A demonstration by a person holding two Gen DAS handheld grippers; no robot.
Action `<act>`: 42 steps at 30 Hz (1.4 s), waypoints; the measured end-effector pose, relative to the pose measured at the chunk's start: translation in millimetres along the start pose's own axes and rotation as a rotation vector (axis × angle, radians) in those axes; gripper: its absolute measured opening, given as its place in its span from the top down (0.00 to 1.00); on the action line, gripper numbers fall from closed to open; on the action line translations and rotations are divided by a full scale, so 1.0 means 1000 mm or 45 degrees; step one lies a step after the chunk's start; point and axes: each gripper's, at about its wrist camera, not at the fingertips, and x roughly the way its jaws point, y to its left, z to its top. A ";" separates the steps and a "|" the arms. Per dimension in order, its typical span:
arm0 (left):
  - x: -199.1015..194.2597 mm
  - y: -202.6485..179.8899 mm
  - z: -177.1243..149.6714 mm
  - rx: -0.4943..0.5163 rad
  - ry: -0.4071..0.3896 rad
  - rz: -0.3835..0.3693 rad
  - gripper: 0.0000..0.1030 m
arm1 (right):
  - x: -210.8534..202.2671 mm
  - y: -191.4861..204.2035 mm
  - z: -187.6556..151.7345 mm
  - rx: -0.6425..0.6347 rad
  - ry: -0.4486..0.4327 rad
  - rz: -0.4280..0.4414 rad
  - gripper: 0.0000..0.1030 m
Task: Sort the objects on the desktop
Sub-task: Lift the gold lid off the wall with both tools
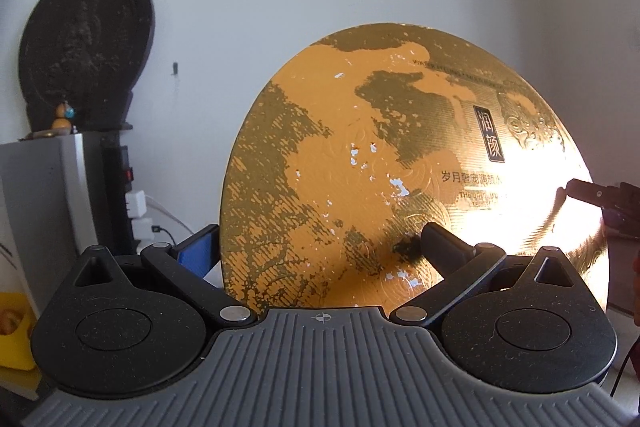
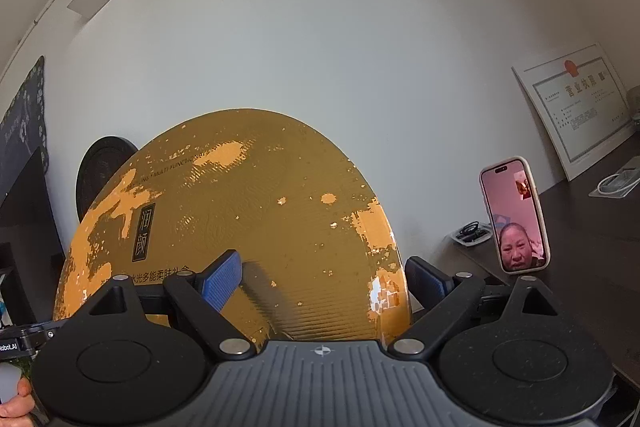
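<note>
Round gold box (image 1: 360, 167), worn finish, upright on edge before white wall, raised between both claws. Left gripper (image 1: 316, 239) clamped across box rim, one finger behind, one on printed face. Right gripper (image 2: 322, 267) clamped likewise at opposite rim. Phone (image 2: 514, 215) upright on dark desk (image 2: 592, 299), just beside.

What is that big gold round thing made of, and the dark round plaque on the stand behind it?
The gold round box looks like cardboard or thin board under a shiny metallic gold foil: the foil has flaked off in patches, baring a matte orange layer and bits of white. The dark round plaque looks like carved stone or dark wood, matte and rough with relief; the pictures cannot settle which.
</note>
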 end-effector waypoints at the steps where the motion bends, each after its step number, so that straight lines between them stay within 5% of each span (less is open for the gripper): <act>1: -0.001 0.000 -0.002 -0.001 0.006 0.002 0.00 | 0.002 -0.004 -0.001 0.008 0.016 0.002 0.12; 11: 0.018 -0.018 -0.015 0.058 0.101 0.057 0.01 | 0.039 -0.065 -0.024 0.162 0.263 -0.028 0.12; 19: 0.066 -0.027 -0.054 -0.063 0.319 0.007 0.01 | 0.039 -0.089 -0.042 0.107 0.430 -0.178 0.13; 33: 0.095 -0.034 -0.098 -0.243 0.511 -0.090 0.00 | 0.024 -0.088 -0.042 -0.022 0.534 -0.311 0.13; 42: 0.100 -0.020 -0.102 -0.352 0.538 -0.109 0.00 | 0.033 -0.068 -0.032 -0.102 0.556 -0.347 0.13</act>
